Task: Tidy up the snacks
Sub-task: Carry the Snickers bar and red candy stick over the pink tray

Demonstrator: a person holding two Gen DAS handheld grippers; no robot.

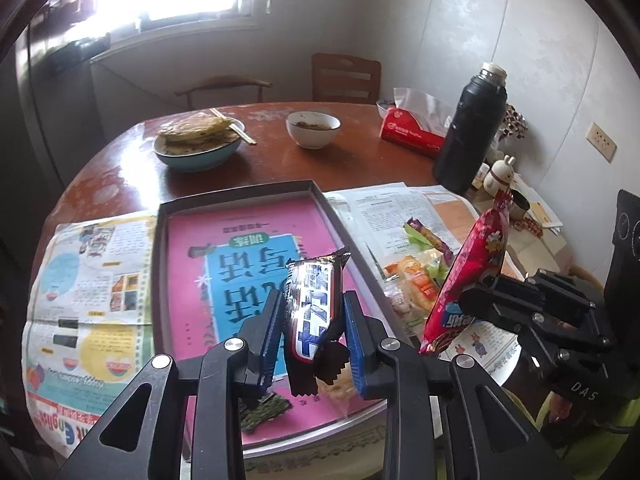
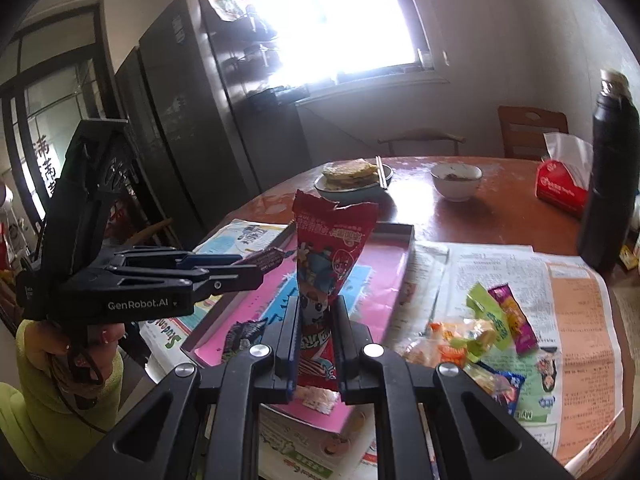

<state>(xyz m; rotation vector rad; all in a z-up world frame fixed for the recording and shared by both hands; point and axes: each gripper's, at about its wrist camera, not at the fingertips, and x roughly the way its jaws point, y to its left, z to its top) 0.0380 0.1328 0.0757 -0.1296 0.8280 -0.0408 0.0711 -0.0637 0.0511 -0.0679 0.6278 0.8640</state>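
Red snack packet (image 2: 326, 276) pinched in right gripper (image 2: 316, 340) fingers; left gripper (image 1: 310, 330) fingers pinch dark chocolate bar (image 1: 314, 308). Both held above pink-lined tray (image 1: 240, 196) at worktop's near edge.

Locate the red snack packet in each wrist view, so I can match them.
Left wrist: red snack packet at right, clamped by the right gripper.
Right wrist: bottom centre, upright between that gripper's fingers.
Shared landmark: black thermos.

left tool (image 1: 310, 320): clamped, tilted down | right tool (image 2: 318, 336): clamped, tilted down
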